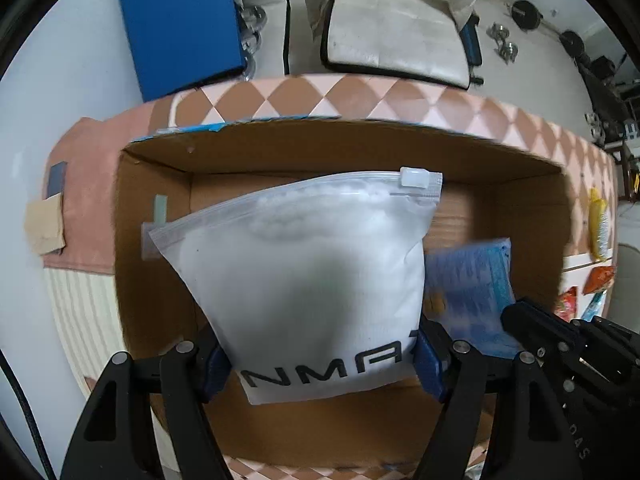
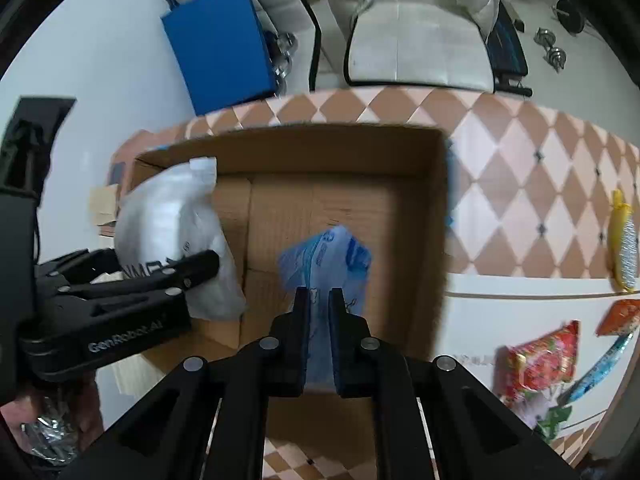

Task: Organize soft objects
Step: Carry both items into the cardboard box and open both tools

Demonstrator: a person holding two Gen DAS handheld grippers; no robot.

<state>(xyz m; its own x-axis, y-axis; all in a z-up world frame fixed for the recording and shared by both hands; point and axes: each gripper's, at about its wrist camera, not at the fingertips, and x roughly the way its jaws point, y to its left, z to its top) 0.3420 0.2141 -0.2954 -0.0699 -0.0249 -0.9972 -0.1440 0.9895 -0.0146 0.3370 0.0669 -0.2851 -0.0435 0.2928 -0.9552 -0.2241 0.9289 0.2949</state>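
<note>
My left gripper [image 1: 320,364] is shut on a white zip bag [image 1: 304,272] of soft stuffing with black letters, held over the open cardboard box [image 1: 152,208]. My right gripper [image 2: 319,300] is shut on a blue plastic pack [image 2: 332,256], held over the same box [image 2: 432,240]. The white bag [image 2: 168,216] and the left gripper [image 2: 192,272] show at the left of the right wrist view. The blue pack [image 1: 468,288] and the right gripper [image 1: 532,320] show at the right of the left wrist view.
The box stands on a pink diamond-pattern cloth [image 2: 520,168]. A yellow pouch [image 2: 622,240] and red and orange snack packets [image 2: 540,360] lie to the right. A blue board [image 2: 220,52] and a white cushion [image 2: 416,48] are beyond the table.
</note>
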